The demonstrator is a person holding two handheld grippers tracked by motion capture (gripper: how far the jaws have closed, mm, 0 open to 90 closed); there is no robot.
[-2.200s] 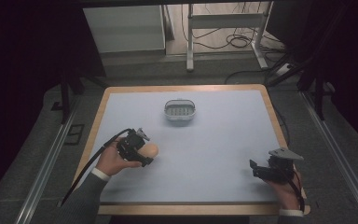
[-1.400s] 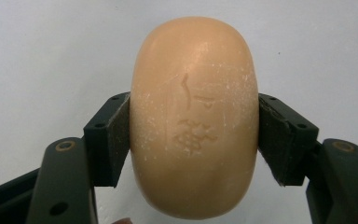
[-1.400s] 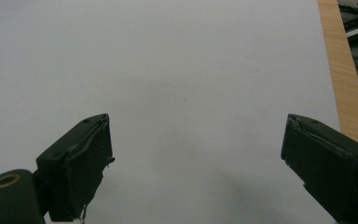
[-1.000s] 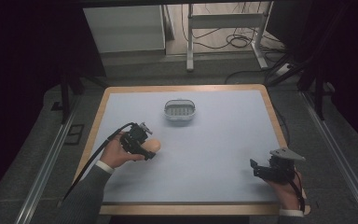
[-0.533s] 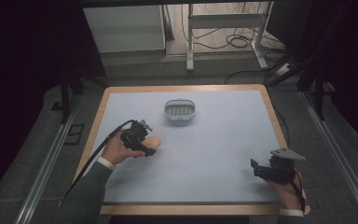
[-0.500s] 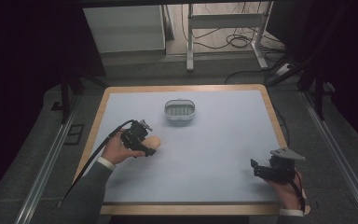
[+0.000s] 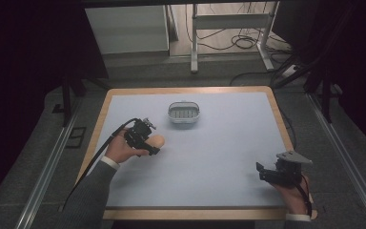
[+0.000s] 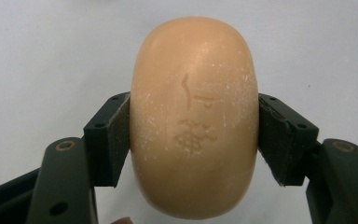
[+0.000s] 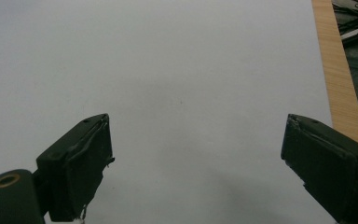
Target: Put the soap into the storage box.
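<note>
The table [image 7: 228, 157], pale grey top w/ a wood rim, took up most of the high view, w/ dark floor and cables beyond it. Near the far middle sat a small grey basket [image 7: 184, 112], upright, looking empty as far as could be told. It was well apart from both hands.

The left gripper [image 7: 145, 138] was at the table's left side, between the near edge and the basket. Its jaws were clamped on a peach-coloured soap bar [image 8: 193, 116], one pad [image 8: 119, 137] flat against each long side, approx at the bar's middle. In the high view the bar [image 7: 156, 141] stuck out past the jaws toward the centre of the table; whether it was lifted or touching the surface couldn't be told.

The right gripper [image 7: 274, 172] was at the near right corner, jaws wide apart w/ nothing between them, just bare tabletop in the right gripper view, wood edge at the side.

Handling, as a judgement: the bar looked stiff and solid, moderately light, not fragile. It had rounded, smooth sides w/ a dusty white bloom and a stamped mark on the face, so prob. slippery; a rounded bar could squirt out fwd or back if squeezed off-centre. The best hold was as it stood: across the narrow width, pads centred on the flattest part of the sides. Firm pressure could dent it slightly. The basket seemed the likely drop spot.
</note>
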